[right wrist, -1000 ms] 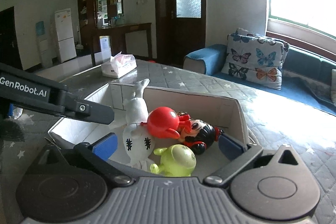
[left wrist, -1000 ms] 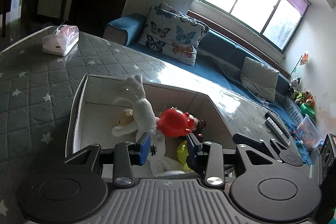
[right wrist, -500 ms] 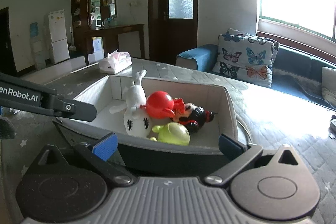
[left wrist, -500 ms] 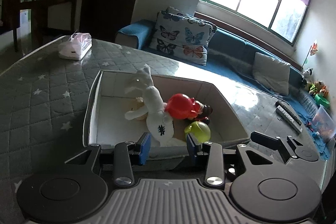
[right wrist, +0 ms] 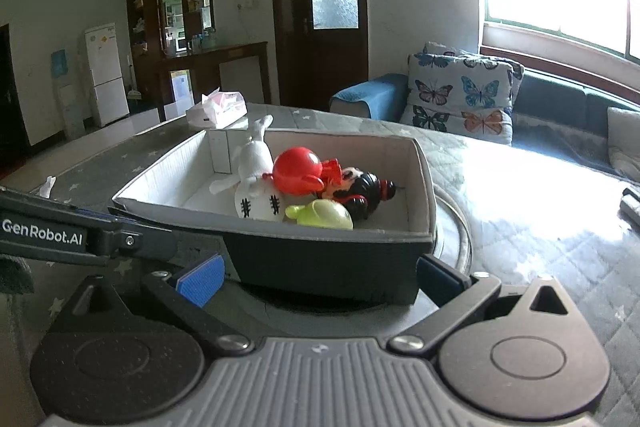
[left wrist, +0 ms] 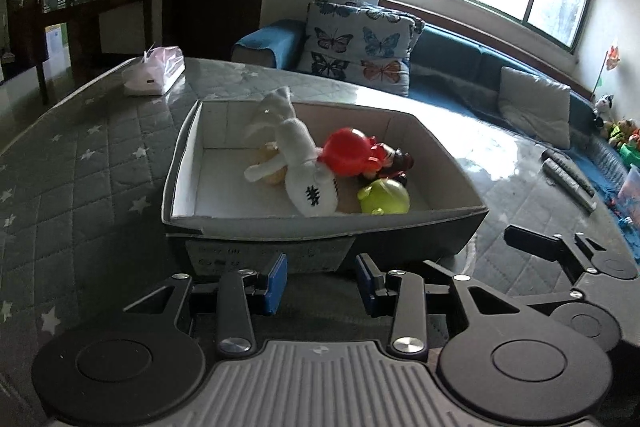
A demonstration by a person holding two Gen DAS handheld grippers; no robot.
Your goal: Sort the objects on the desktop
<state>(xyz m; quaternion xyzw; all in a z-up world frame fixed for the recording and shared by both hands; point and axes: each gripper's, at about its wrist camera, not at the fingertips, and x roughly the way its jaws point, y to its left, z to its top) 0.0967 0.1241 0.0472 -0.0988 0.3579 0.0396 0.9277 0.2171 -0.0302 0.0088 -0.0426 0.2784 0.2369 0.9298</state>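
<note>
Pulled back from the shallow dark cardboard box with white inside [left wrist: 332, 223], both grippers, compared with one second ago: then directly over the toys, now low in front of its near wall, with the whole box in view.

Left gripper [left wrist: 322, 281] empty, blue-padded jaws parted by a moderate gap, close to the dark front wall but not touching it. Right gripper [right wrist: 320, 277] also empty, jaws spread wide, roughly as wide as the front of the box in its own view.

Box standing on the grey quilted table with white stars [left wrist: 80, 163]. Inside, four toys heaped together toward the right half, left half bare white floor:
- white soft plush animal with long ears and black stitched marks [left wrist: 300, 163], lying along the middle, ears toward the far wall;
- glossy red round plastic figure [left wrist: 346, 155], resting against the plush;
- small doll with black hair and red clothes [right wrist: 360, 189], lying behind the red one;
- lime-green round plastic toy [left wrist: 384, 199], nearest the front wall, touching the plush.

Something tan half hidden under the plush, not clear what.

Pink-and-white tissue pack [left wrist: 154, 75] well apart, at the far left edge of the table.
</note>
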